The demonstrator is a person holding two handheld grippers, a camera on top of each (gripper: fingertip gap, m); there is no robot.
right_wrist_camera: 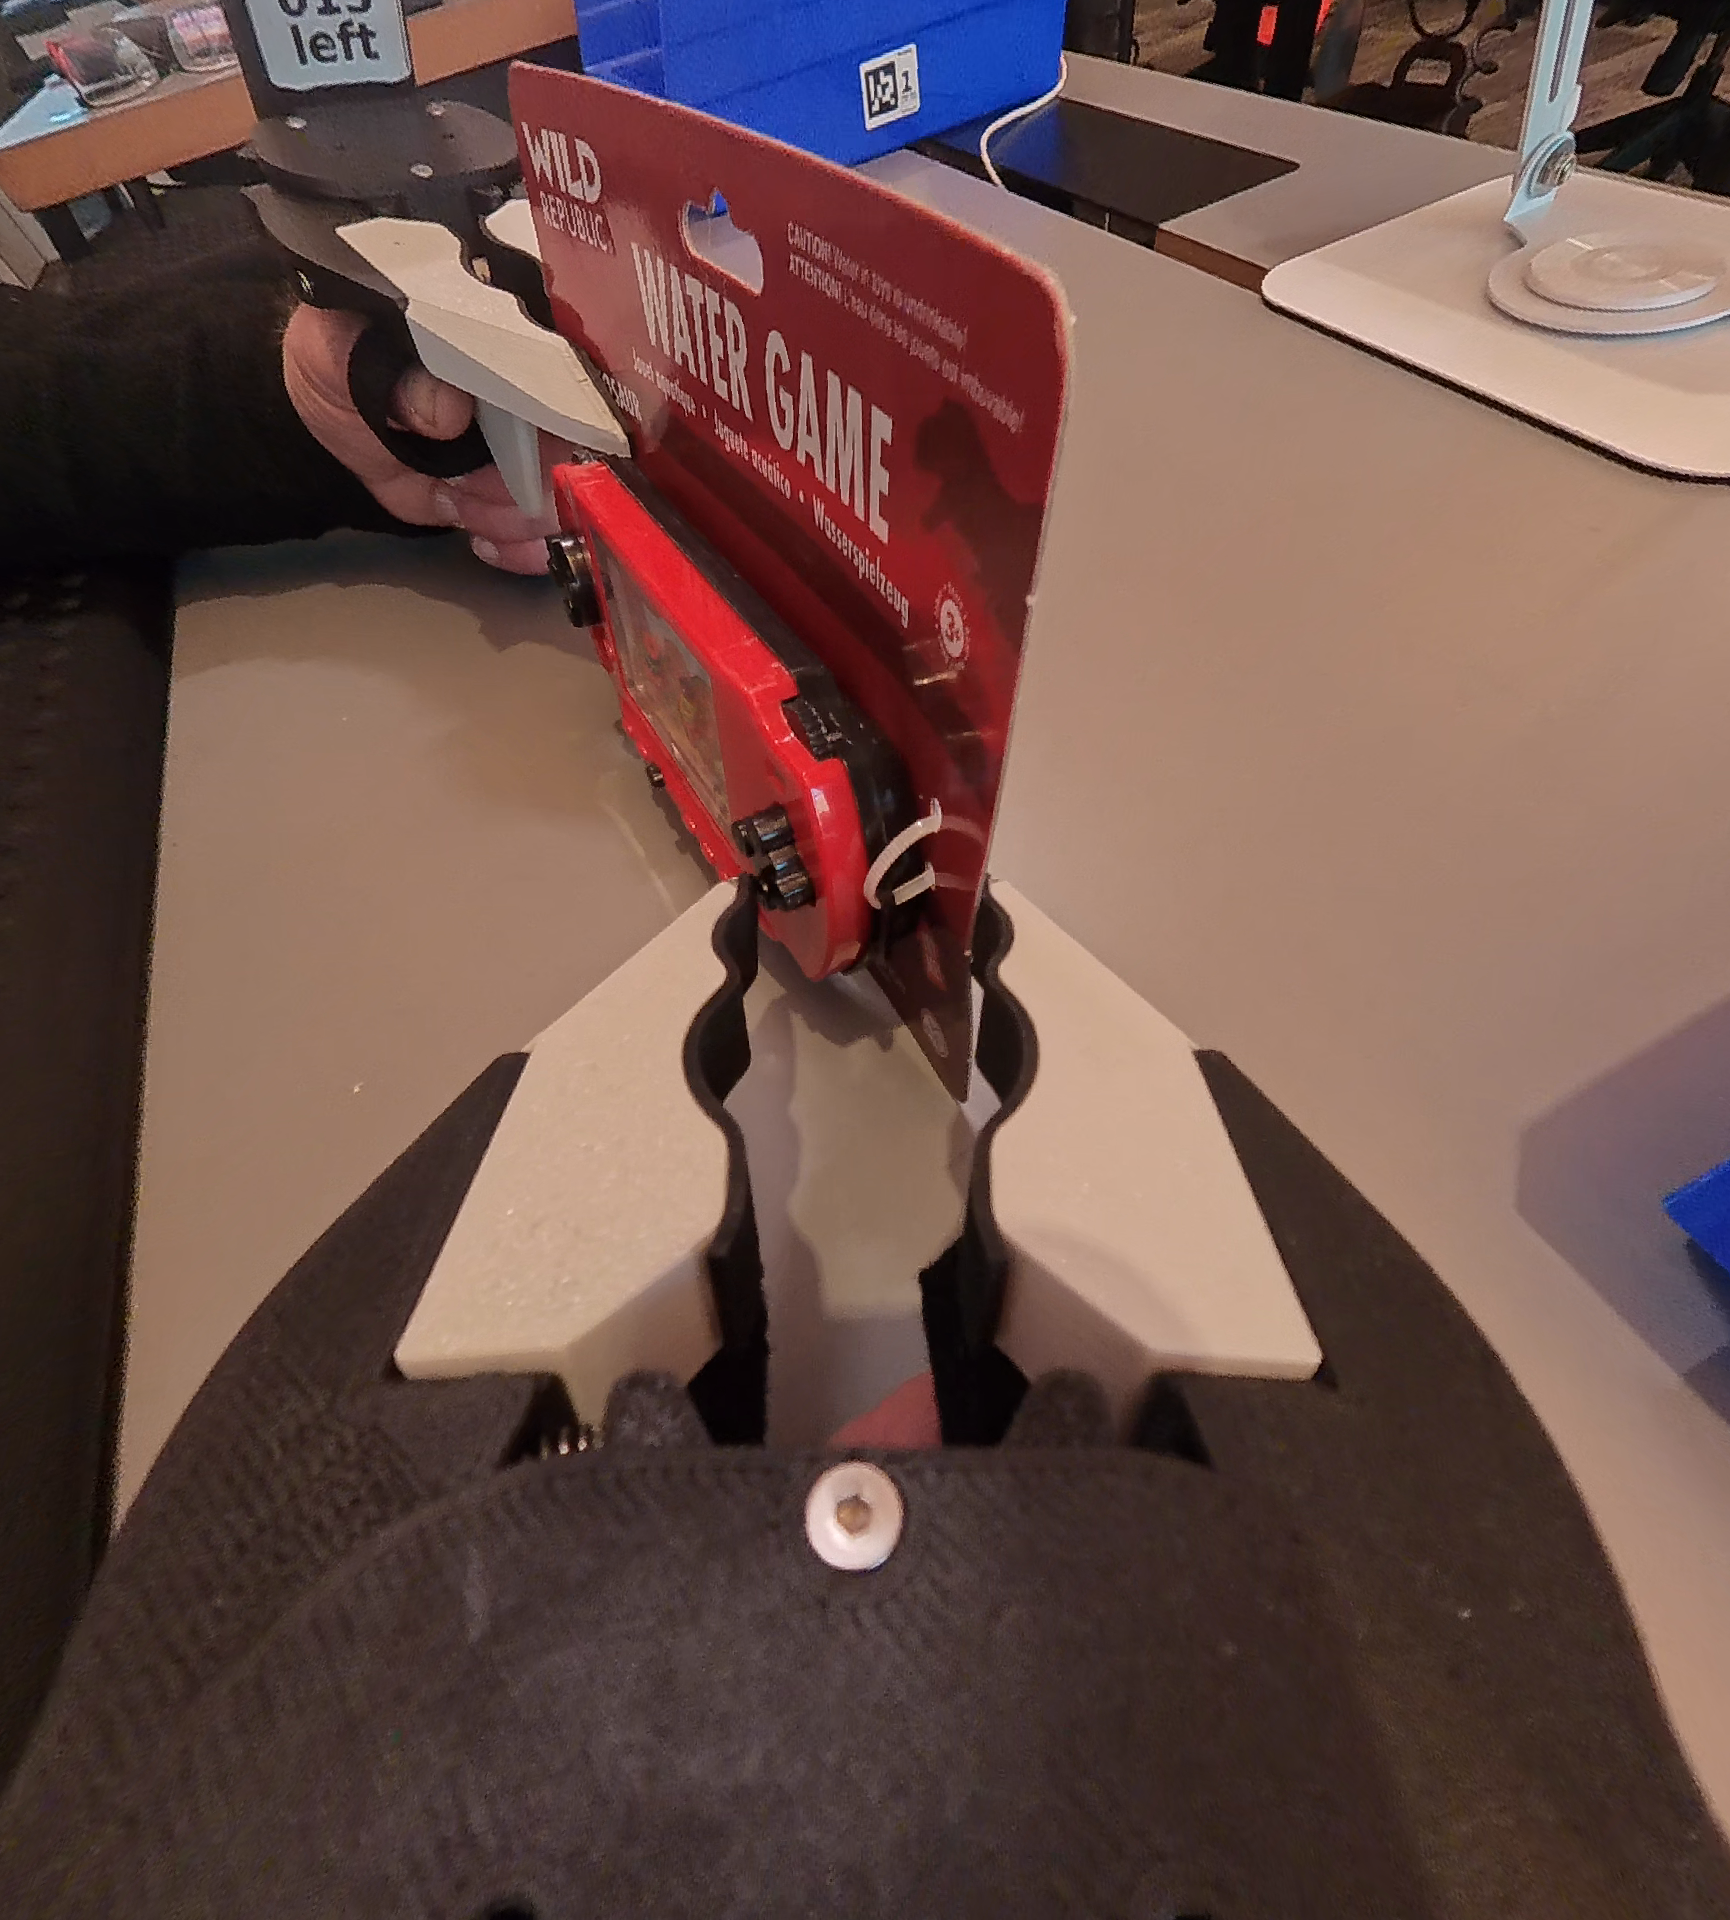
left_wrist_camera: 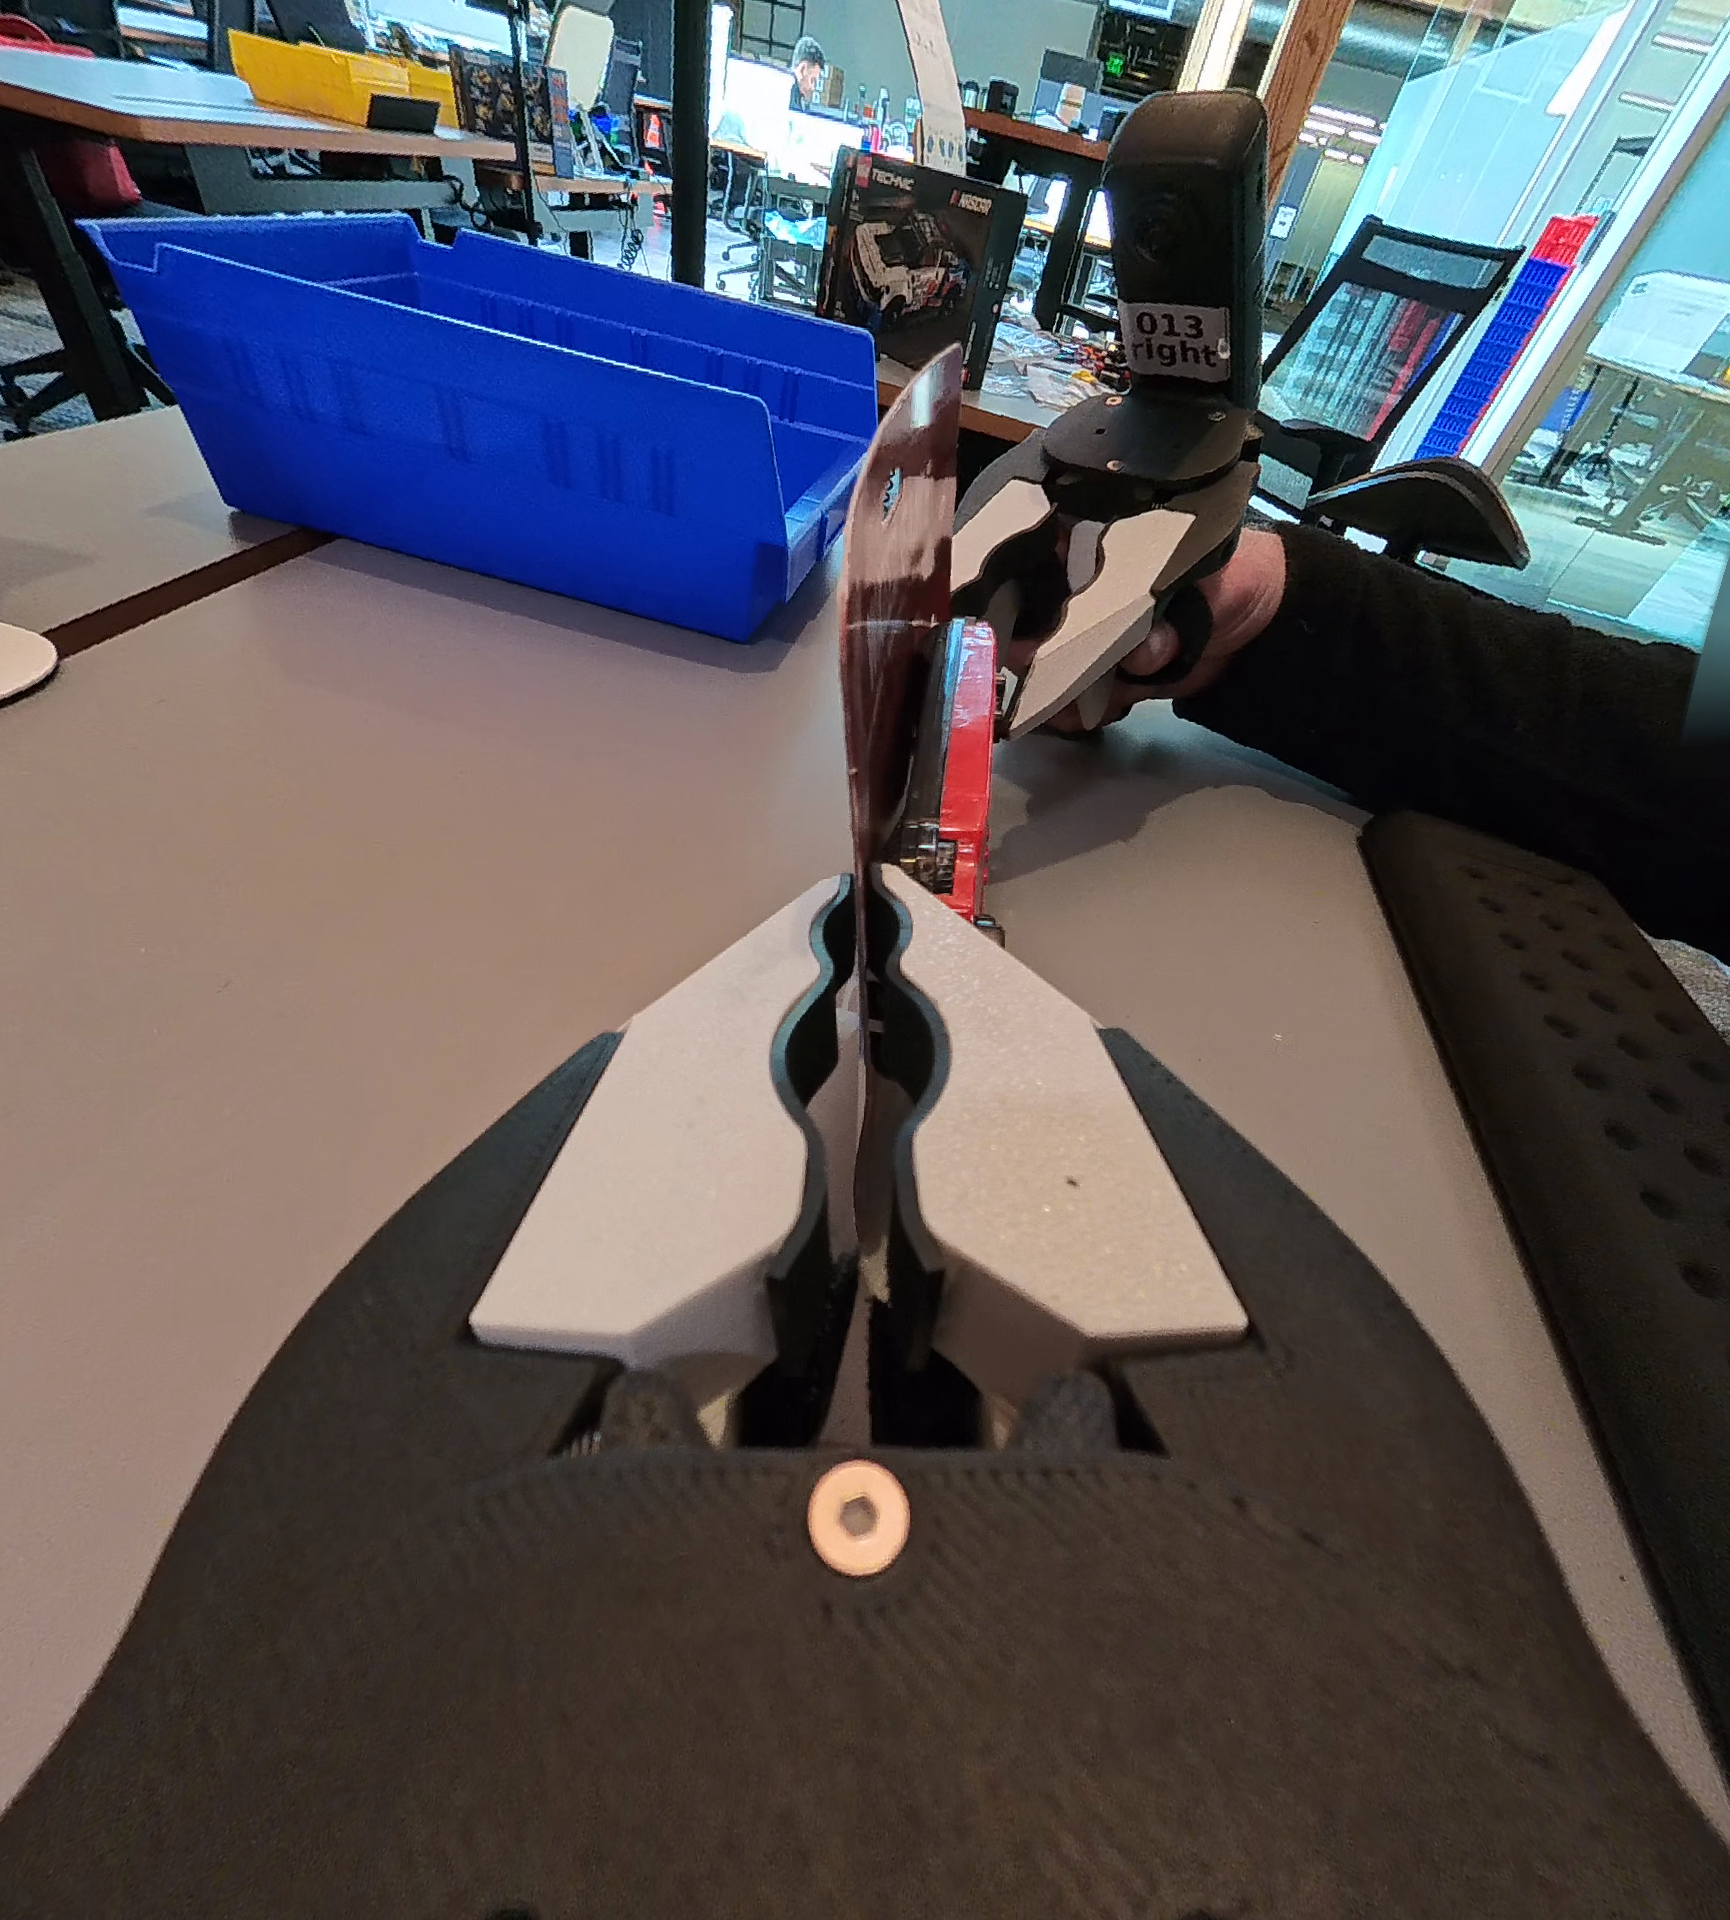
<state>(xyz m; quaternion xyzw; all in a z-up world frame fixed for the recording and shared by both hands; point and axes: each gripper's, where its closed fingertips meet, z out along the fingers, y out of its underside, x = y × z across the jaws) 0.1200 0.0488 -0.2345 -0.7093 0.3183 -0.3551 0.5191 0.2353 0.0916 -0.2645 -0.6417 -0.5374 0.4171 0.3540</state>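
Toy: a red plastic handheld game toy tied with a white zip tie onto a dark red cardboard backing card. The whole pack stands on edge on the grey tabletop, roughly mid-frame in the right wrist view and just above centre in the left wrist view, where you only see it edge-on.

Left claw: the left gripper has its grey fingers pinched tight on the near edge of the card, so it's clamped on the cardboard. In the right wrist view it shows up in the upper left, biting the card's far edge.

Right claw: the right gripper sits with a clear gap between its fingers, so it's spread apart. The near end of the toy and the card corner sit between the tips; can't tell if either tip actually touches. In the left wrist view it's in the upper right, just past the toy.

Hands: a hand in a dark sleeve holds the left tool, another holds the right one.

Around it: a blue plastic storage bin sits upper left in the left wrist view, well apart from the toy. A black perforated pad runs along the right side. A white flat stand base sits upper right in the right wrist view.
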